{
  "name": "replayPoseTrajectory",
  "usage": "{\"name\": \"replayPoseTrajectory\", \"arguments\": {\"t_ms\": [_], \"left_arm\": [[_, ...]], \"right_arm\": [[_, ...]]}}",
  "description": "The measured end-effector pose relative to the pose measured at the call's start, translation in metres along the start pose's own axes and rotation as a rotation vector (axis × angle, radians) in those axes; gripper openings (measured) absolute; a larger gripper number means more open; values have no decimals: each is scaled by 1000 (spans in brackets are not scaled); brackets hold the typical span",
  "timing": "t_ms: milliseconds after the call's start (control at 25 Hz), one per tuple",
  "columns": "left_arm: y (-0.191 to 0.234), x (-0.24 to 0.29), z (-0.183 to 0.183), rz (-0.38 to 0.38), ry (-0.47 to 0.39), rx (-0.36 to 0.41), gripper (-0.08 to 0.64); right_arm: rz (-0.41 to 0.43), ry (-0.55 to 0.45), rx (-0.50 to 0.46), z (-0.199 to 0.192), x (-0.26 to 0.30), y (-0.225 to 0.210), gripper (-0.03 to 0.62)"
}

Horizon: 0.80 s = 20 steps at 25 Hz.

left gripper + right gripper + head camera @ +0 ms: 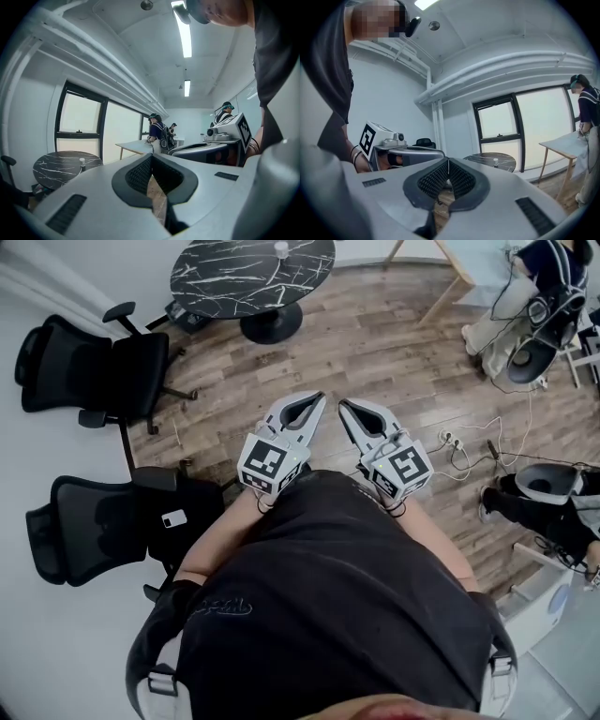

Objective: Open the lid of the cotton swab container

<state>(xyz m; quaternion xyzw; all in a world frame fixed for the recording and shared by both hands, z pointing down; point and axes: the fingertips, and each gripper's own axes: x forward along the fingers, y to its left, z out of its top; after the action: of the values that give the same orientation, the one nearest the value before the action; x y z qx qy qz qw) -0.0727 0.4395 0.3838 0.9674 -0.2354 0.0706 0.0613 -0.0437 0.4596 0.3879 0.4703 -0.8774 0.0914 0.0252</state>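
Wood-floored office, round marble surface [225, 282] at 11 o'clock holds what's probably the swab container [281, 248], so left gripper [317, 399] and right gripper [343, 405] point there, fingers closed on nothing.

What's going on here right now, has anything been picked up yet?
Nothing is held yet. A person stands on the wooden floor with the left gripper and right gripper side by side in front of the body, both shut with nothing between the fingers. They point toward a round black marble table, where a small white item stands. It may be the cotton swab container, but it is too small to tell.
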Motion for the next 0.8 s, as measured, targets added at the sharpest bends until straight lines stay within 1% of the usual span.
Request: {"name": "replayPoseTrajectory", "arguments": {"t_ms": [160, 320, 480, 640, 800], "left_arm": [[35, 13, 6, -8, 4, -4, 14], [80, 22, 19, -20, 0, 3, 14], [122, 30, 32, -39, -3, 24, 14], [167, 30, 39, -44, -12, 31, 14], [206, 32, 37, -55, -7, 30, 14]], "right_arm": [[-13, -1, 17, 6, 33, -19, 23], [-29, -5, 15, 20, 74, -33, 23], [-38, -17, 6, 36, 117, -44, 23], [-46, -20, 7, 43, 163, -49, 23], [-37, -16, 9, 45, 204, -49, 23]]}}
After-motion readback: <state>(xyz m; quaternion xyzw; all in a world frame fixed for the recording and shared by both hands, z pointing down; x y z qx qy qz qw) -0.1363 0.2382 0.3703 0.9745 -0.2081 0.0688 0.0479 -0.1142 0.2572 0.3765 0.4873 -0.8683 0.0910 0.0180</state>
